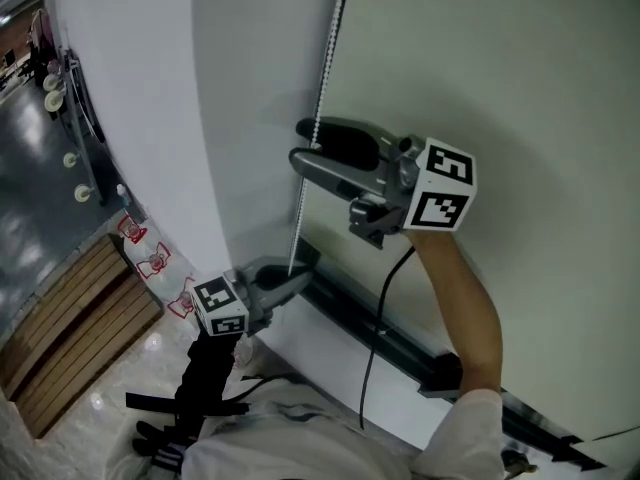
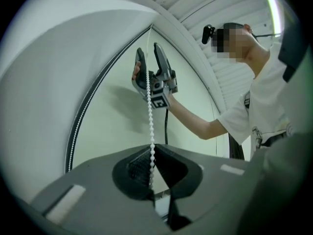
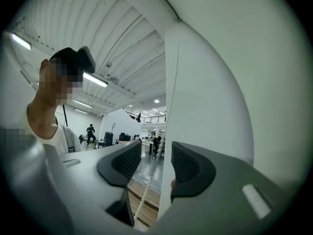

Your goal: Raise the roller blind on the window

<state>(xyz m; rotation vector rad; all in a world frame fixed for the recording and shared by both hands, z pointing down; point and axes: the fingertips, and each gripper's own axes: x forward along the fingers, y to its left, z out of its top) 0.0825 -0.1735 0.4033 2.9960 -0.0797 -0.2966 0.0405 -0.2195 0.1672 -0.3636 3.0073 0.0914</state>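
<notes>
Once traced from the top centre of the head view down to lower centre: bead chain [image 1: 328, 63], taut, near-vertical, leaning slightly leftward toward the bottom. Small round white beads on a thin cord, hard and smooth-looking. Serves the roller blind [image 1: 520, 88], judged to be the matte pale green-grey sheet filling the right half of that view, flat and lowered over the window, with a straight dark rail [image 1: 405, 348] along its lower edge; bottom bar or window frame, cannot tell.

Passes at middle centre between the right tongs [image 1: 298, 142]: jaws apart, ribbed dark pads on either side of the chain, not pressing it. Same reading in the right gripper view, with the cord slanting through the gap at bottom centre, clear of both pads. Ends lower down in the left tongs [image 1: 298, 276], clamped on the beads; in the left gripper view, pads pinched together at bottom centre, chain rising straight from them to the other pair at upper centre.

Judged next: close the upper pair on the chain where it lies, then draw downward along its length while the lower pair lets go. Hardly any sideways reach needed, the right hand being the higher and nearer to fresh chain.

Further out: smooth white wall [image 1: 130, 88] at left, slatted wooden floor [image 1: 70, 328] at lower left.
</notes>
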